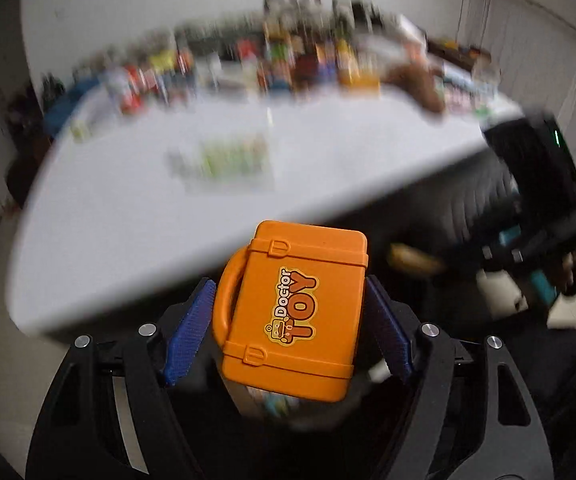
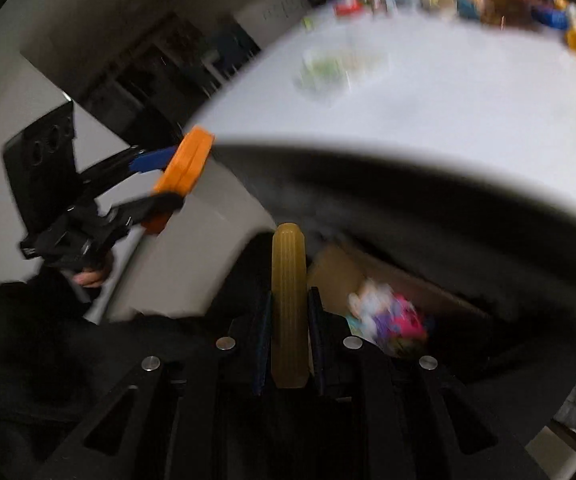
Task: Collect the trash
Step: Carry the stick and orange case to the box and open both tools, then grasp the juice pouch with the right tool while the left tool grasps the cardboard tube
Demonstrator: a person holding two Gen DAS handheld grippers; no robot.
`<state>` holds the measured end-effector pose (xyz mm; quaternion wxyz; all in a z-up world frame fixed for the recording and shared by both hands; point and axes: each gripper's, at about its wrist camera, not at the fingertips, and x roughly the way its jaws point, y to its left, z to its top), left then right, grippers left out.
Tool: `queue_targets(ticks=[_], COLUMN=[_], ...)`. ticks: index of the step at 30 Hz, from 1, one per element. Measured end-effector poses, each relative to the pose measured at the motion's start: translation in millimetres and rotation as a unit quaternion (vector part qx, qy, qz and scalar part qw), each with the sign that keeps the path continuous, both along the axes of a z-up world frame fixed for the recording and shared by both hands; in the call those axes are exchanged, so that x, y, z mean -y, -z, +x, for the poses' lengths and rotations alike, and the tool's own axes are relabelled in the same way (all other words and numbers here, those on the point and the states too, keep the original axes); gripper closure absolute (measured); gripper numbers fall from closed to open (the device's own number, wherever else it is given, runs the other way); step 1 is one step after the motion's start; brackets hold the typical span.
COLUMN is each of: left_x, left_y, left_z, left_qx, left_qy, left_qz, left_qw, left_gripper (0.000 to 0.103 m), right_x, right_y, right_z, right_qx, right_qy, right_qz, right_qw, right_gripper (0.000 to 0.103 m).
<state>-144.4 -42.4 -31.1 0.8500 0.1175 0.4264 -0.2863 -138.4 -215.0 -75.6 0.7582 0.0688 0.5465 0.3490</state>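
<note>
White table (image 1: 136, 216), one orange case (image 1: 294, 312), one yellow stick (image 2: 288, 304)

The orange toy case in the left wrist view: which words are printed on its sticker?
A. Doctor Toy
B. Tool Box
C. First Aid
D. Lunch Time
A: the sticker on the orange toy case, which sits between the blue pads of the left gripper, reads "Doctor TOY" beside a small cartoon figure.

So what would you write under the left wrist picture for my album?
The left tool carries an orange Doctor Toy case past the edge of the white table.
</note>
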Motion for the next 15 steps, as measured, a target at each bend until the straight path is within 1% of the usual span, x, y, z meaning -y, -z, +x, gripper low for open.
queue_targets(ticks=[1, 2, 3, 4, 5, 6, 7, 8, 9, 10, 11, 13, 15], left_x=[1, 3, 5, 5, 5, 5, 3, -3, -7, -11, -17, -24, -33], left_y=[17, 43, 65, 81, 105, 119, 126, 131, 130, 126, 118, 106, 88], left_z=[-2, -3, -1, 2, 6, 11, 13, 15, 16, 16, 16, 19, 26], left_qx=[-0.014, -0.030, -0.044, -0.048, -0.050, -0.057, -0.060, -0.062, -0.064, -0.064, -0.060, -0.055, -0.044], left_qy=[0.001, 0.002, 0.001, -0.005, -0.016, -0.021, -0.027, -0.038, -0.042, -0.045, -0.049, -0.058, -0.077], left_qz=[0.007, 0.024, 0.043, 0.063, 0.097, 0.114, 0.121, 0.121, 0.110, 0.096, 0.078, 0.055, 0.026], left_qw=[0.9999, 0.9993, 0.9981, 0.9969, 0.9939, 0.9917, 0.9905, 0.9899, 0.9909, 0.9923, 0.9939, 0.9953, 0.9957], left_gripper=[0.027, 0.021, 0.010, 0.010, 0.010, 0.010, 0.010, 0.010, 0.010, 0.010, 0.010, 0.011, 0.011], right_x=[-4, -8, -12, -14, -16, -18, -18, -19, -21, -24, -28, -46, -70], right_y=[10, 23, 35, 45, 50, 47, 37, 22, 7, -16, -35, -69, -87], right_z=[1, 2, 4, 5, 6, 6, 6, 6, 6, 12, 21, 47, 79], right_qx=[0.003, 0.004, 0.001, 0.005, 0.006, 0.009, 0.018, 0.033, 0.047, 0.072, 0.093, 0.141, 0.170], right_qy=[-0.002, -0.006, -0.010, -0.011, -0.015, -0.021, -0.025, -0.030, -0.033, -0.035, -0.038, -0.052, -0.070], right_qz=[-0.023, -0.047, -0.064, -0.082, -0.095, -0.097, -0.088, -0.072, -0.060, -0.047, -0.043, -0.053, -0.072], right_qw=[1.000, 0.999, 0.998, 0.997, 0.995, 0.995, 0.996, 0.996, 0.997, 0.996, 0.994, 0.987, 0.980], right_gripper=[0.082, 0.063, 0.052, 0.049, 0.053, 0.055, 0.055, 0.055, 0.055, 0.055, 0.052, 0.051, 0.051])
